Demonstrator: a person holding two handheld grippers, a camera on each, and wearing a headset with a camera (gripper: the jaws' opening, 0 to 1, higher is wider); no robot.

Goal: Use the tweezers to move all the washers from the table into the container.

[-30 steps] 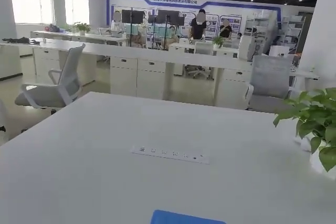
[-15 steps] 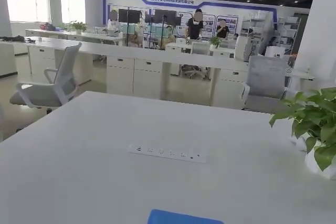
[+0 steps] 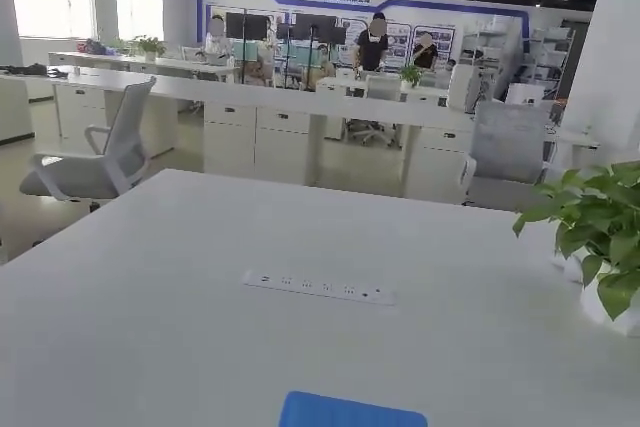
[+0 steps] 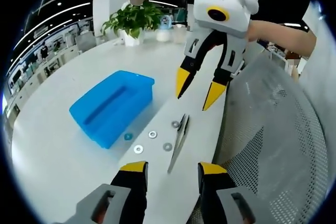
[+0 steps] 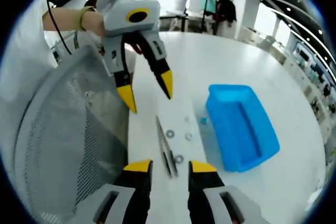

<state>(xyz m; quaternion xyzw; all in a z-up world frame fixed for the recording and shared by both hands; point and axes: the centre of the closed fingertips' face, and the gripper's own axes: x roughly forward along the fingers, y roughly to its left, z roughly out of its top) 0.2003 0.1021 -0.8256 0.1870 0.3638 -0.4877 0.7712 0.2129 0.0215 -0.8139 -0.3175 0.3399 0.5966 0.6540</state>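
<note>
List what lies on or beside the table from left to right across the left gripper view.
The blue container → leftmost silver washer → tweezers → mesh chair back.

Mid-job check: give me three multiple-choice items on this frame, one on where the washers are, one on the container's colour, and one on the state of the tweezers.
1. Where are the washers relative to the container?
A inside it
B on the table, between it and the tweezers
C stacked on its rim

2. What colour is the container?
A red
B white
C blue

3. The tweezers are:
A lying flat on the table, ungripped
B clamped in a gripper
C standing in the container

Answers:
1 B: the washers lie loose on the table beside the tweezers.
2 C: its walls are bright blue in both gripper views.
3 A: the left gripper and right gripper are both open and empty.
</note>
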